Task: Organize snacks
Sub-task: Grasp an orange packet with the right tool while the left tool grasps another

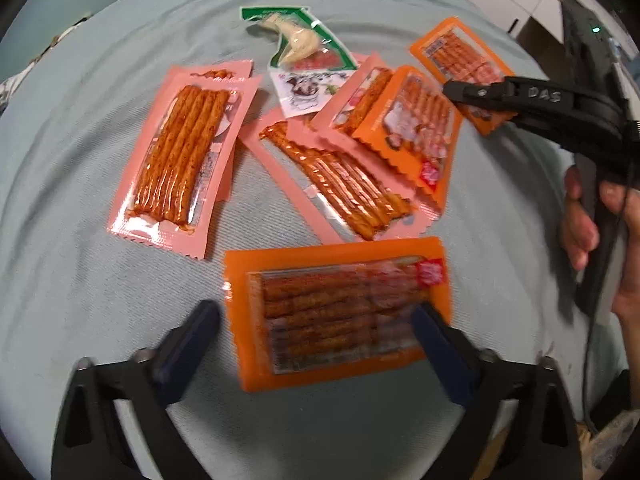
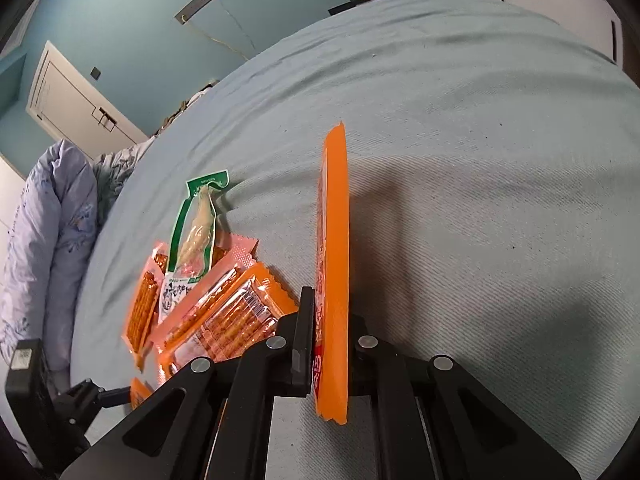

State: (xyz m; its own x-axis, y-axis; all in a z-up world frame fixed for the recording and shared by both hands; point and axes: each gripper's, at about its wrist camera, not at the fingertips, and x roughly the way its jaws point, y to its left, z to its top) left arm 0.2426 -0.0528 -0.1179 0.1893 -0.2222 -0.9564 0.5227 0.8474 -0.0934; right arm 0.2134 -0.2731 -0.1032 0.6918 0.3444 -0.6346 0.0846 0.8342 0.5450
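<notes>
While my right tongs (image 2: 320,360) pinch an orange snack packet (image 2: 334,280) edge-on above the bed sheet (image 2: 480,160), my left tongs (image 1: 316,332) stand spread over another orange packet (image 1: 340,312), which sits between the blue pads (image 1: 192,336); I can't tell if they touch it. Pink spicy-strip packets (image 1: 180,152) and a green chicken-foot pack (image 1: 296,40) lie scattered on the sheet, some overlapping. A hand (image 1: 592,224) grips the right handle.
</notes>
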